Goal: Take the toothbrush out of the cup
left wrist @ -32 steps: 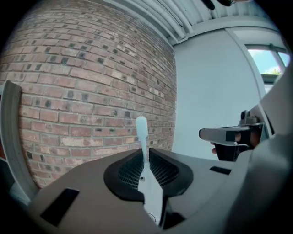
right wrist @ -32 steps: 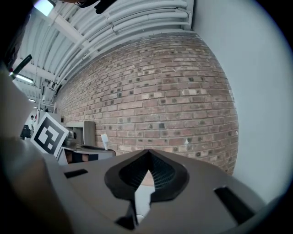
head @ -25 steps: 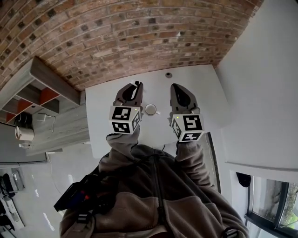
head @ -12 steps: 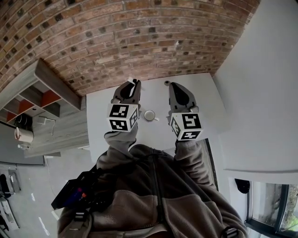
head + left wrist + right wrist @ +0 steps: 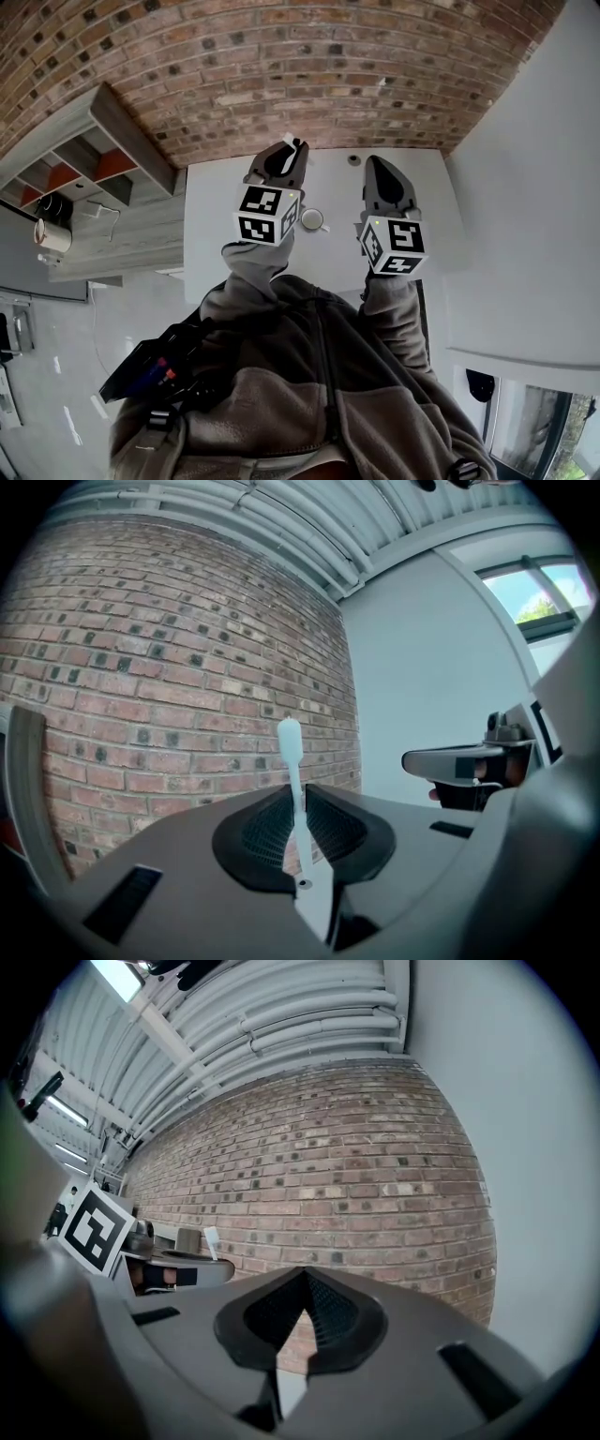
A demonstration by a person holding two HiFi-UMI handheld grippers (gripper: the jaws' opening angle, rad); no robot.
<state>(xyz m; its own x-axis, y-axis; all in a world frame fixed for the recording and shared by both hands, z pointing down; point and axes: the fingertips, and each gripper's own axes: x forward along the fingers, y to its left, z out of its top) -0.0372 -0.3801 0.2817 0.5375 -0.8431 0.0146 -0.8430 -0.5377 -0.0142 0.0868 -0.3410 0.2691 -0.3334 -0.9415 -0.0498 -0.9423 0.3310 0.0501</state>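
A white toothbrush (image 5: pixel 292 780) stands upright between the jaws of my left gripper (image 5: pixel 299 850), which is shut on its handle. Its head (image 5: pixel 289 141) pokes out above that gripper (image 5: pixel 286 167) in the head view. The white cup (image 5: pixel 311 219) stands on the white table (image 5: pixel 211 225) below and between the two grippers, apart from the brush. My right gripper (image 5: pixel 381 172) hangs level to the right of the cup. In the right gripper view its jaws (image 5: pixel 302 1283) meet at the tips with nothing between them.
A brick wall (image 5: pixel 281 66) runs behind the table. A small round thing (image 5: pixel 353 159) lies near the table's far edge. Wooden shelves (image 5: pixel 84 178) stand at the left and a pale wall (image 5: pixel 525 206) at the right. The person's fleece sleeves fill the lower middle.
Both grippers have risen a little above the table, and the toothbrush has gone up with the left one. The cup has stayed on the table.
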